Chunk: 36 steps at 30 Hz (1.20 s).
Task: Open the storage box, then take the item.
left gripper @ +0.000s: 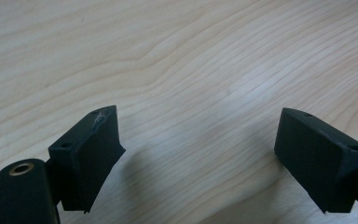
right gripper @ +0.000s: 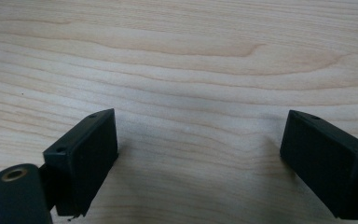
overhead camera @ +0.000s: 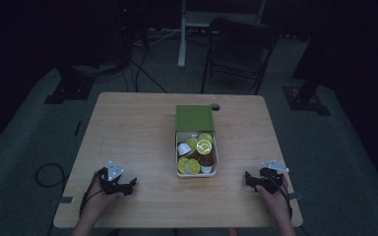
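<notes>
Both at rest on the tabletop [overhead camera: 138, 128]: left hand-held gripper [overhead camera: 128, 186] jaws spread wide over bare wood, right hand-held gripper [overhead camera: 250, 178] likewise spread, nothing pinched. Between them, slightly ahead, sits the open box [overhead camera: 196, 156] of capsules [overhead camera: 204, 146], green lid [overhead camera: 194, 118] folded back.

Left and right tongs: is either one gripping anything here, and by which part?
Nothing is held. The left tongs and right tongs both stand open over bare table.
</notes>
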Each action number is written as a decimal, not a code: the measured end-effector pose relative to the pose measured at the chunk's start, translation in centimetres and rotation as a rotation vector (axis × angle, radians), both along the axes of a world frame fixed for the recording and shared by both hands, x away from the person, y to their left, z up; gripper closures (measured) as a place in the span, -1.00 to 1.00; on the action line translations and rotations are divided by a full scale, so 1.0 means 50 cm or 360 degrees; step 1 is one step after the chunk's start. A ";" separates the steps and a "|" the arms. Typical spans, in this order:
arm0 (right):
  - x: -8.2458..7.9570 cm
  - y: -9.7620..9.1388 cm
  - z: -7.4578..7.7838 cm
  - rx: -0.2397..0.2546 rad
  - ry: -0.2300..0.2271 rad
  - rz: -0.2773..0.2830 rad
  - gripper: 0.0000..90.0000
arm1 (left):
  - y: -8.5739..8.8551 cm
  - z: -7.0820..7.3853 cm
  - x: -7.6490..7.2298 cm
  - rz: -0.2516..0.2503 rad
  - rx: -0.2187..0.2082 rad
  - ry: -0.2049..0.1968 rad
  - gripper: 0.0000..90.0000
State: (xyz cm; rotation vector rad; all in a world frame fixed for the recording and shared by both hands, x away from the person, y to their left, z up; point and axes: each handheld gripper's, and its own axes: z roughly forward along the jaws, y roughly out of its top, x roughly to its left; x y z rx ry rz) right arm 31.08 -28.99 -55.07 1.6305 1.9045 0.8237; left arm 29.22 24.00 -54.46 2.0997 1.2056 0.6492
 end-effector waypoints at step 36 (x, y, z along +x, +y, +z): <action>-0.018 0.017 0.013 0.0049 0.0044 -0.0018 -0.76 | 0.008 -0.002 0.009 0.0079 -0.0113 0.0109 -0.70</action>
